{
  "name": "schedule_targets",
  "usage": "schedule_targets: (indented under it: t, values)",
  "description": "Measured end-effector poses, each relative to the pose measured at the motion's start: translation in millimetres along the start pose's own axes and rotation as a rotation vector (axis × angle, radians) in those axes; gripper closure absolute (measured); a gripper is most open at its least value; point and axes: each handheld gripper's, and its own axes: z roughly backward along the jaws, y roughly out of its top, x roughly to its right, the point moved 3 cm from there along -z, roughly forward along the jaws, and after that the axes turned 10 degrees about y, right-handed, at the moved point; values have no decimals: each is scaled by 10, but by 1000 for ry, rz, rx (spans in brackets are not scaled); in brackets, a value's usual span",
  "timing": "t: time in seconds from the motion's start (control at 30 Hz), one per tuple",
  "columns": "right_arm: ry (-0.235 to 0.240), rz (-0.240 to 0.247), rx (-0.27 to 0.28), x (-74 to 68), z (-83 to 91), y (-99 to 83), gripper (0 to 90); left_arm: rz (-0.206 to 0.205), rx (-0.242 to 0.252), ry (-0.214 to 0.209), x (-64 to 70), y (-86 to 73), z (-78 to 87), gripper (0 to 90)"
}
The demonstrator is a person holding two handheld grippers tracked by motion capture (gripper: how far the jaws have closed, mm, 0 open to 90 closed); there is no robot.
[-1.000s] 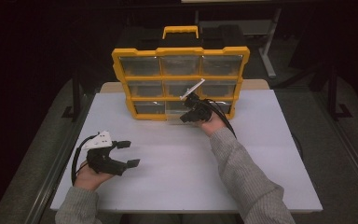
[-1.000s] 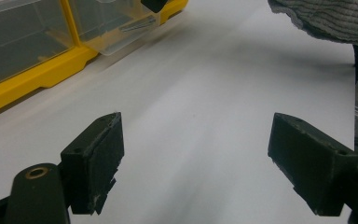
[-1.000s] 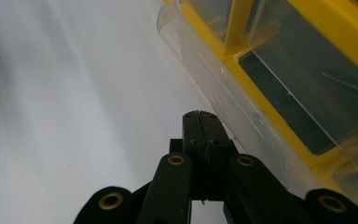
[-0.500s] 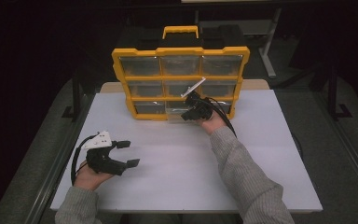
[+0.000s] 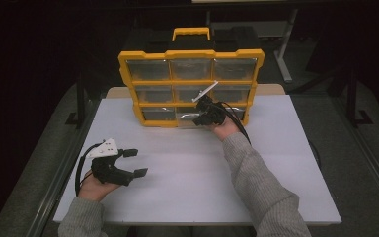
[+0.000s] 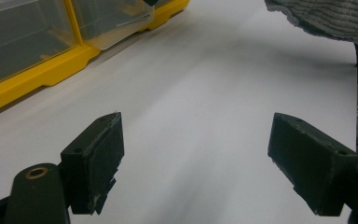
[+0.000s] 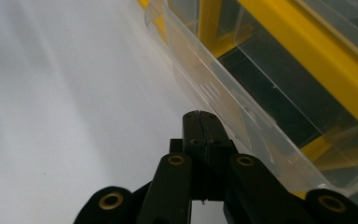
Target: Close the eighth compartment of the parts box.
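A yellow organizer (image 5: 191, 82) with clear drawers stands upright at the table's far side. Its bottom middle drawer (image 5: 184, 117) sticks out a little from the frame. My right gripper (image 5: 200, 118) is at that drawer's front. In the right gripper view the gripper (image 7: 199, 115) is shut, its jaws pressed flat together with nothing seen between them, right against the clear drawer front (image 7: 223, 95) below the yellow frame (image 7: 307, 56). My left gripper (image 5: 135, 163) rests open near the table's front left, well away from the organizer; its jaws (image 6: 196, 126) are wide apart over bare table.
The white table (image 5: 187, 168) spreads between the two hands. A grey sleeve (image 5: 256, 173) runs from the front edge to the organizer. Dark floor and metal frames surround the table. The organizer's corner (image 6: 37, 74) lies ahead left in the left gripper view.
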Motion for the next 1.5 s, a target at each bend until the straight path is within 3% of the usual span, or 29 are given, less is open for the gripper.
schedule_targets:
  t: [1.3, 1.4, 1.43, 1.47, 1.5]
  values:
    - [-82, -35, 41, 151, 121, -5, 887, -4, 3, 3, -8, -3, 0, 181]
    - [-96, -33, 48, 165, 128, -4, 887, 1, 7, 3, -8, -7, -2, 181]
    - [-114, -2, 34, 197, 141, -14, 887, -2, 7, 3, -9, -5, -2, 181]
    - [-101, -41, 53, 171, 132, -3, 887, -2, 4, 3, -8, -3, 0, 181]
    - [-107, -35, 55, 179, 133, -5, 887, -4, 2, 4, -7, -1, 2, 181]
